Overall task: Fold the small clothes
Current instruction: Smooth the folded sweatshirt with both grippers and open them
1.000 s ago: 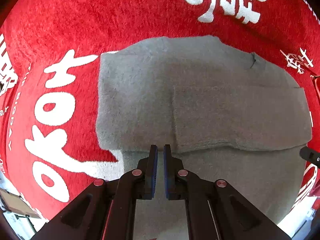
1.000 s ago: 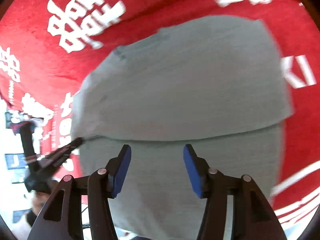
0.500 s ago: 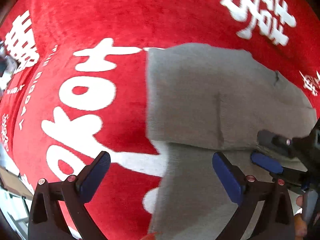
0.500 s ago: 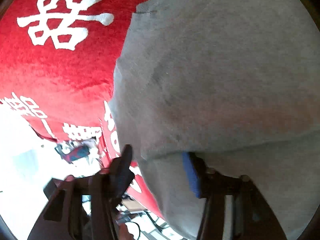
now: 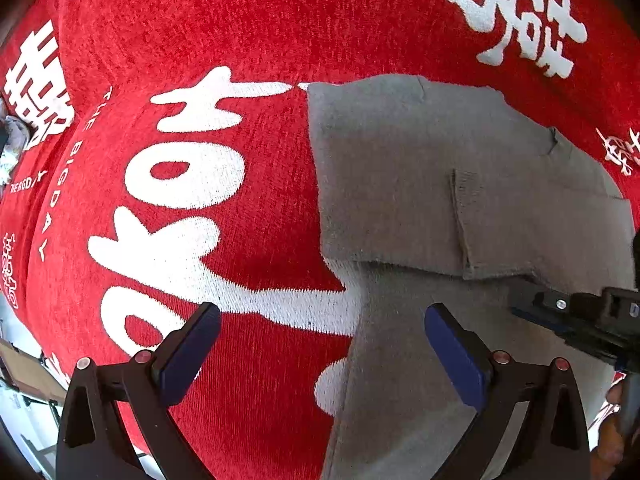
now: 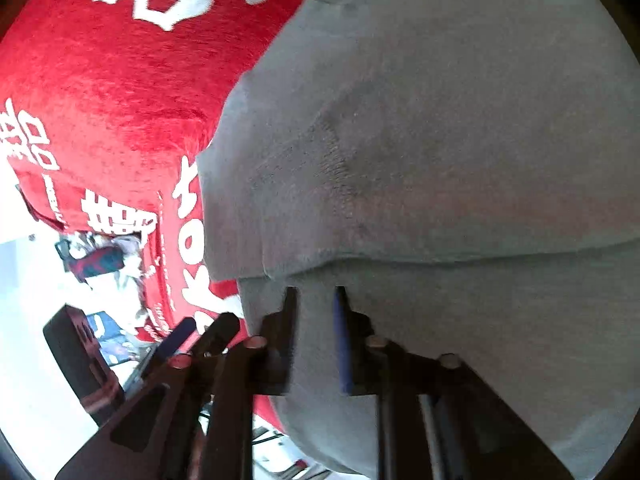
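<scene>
below both cameras, a grey garment (image 5: pixel 420 184) is seen lying on a red cloth (image 5: pixel 248 28) printed with large white characters (image 5: pixel 180 184). the garment is partly folded: an upper layer is laid over a lower one, and the folded edge is seen running across both views, with a stitched seam (image 5: pixel 460 220) marked on the upper layer. the lower layer is spread toward the cameras.

the left gripper (image 5: pixel 322 354) is held with its jaws spread wide, nothing being caught between the blue pads (image 5: pixel 186 356). one finger is placed over the red cloth and the other over the lower grey layer, so the garment's left edge is straddled. whether the pads are touching the fabric cannot be told.

the right gripper (image 6: pixel 316 300) is seen with its jaws drawn close together, a narrow gap being left between them. its tips are set at the lower layer just beneath the folded edge, and grey fabric is seen in the gap; whether a pinch of fabric is actually held cannot be told. the same gripper (image 5: pixel 576 312) is shown at the right edge of the left view, low over the garment near the fold.
</scene>
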The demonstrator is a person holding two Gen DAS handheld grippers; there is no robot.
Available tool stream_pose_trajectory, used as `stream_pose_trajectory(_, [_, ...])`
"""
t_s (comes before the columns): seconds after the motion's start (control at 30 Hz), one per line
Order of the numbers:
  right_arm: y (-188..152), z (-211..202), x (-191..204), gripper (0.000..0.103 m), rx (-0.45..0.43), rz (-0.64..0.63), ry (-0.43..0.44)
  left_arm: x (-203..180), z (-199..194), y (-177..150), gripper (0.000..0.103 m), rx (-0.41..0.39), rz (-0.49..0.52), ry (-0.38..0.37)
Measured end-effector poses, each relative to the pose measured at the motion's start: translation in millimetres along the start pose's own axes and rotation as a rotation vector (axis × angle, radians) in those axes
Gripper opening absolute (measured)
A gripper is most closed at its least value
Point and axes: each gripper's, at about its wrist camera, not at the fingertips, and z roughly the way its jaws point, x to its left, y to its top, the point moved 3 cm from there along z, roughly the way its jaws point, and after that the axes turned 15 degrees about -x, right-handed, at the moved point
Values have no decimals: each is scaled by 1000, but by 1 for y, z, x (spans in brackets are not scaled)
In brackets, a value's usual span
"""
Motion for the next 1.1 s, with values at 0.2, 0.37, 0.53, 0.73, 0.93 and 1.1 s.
stream_pose_trajectory(0.2, [-3, -30, -13, 52, -48, 4, -40, -7, -4, -4, 102, 8, 18, -28])
stream_pose_trajectory(0.37, [-9, -57, -26, 62, -95, -12, -83, -11, -9, -8, 102, 17, 35, -57])
stream_pose_trajectory(0.53, [-22, -86, -41, 71, -145, 2, -97, -18, -15, -15, 102, 23, 89, -86])
stream_pose_trajectory(0.73, [-38, -111, -56, 86, -212, -15, -163, -24, -16, -24, 102, 33, 135, -112])
stream_pose_trajectory(0.93, [-45, -122, -74, 103, -217, -2, -149, -33, -17, -36, 102, 39, 155, -111])
stream_pose_trajectory(1.1, [-48, -127, -88, 103, -174, -23, -116, -39, -22, -46, 102, 34, 136, -87])
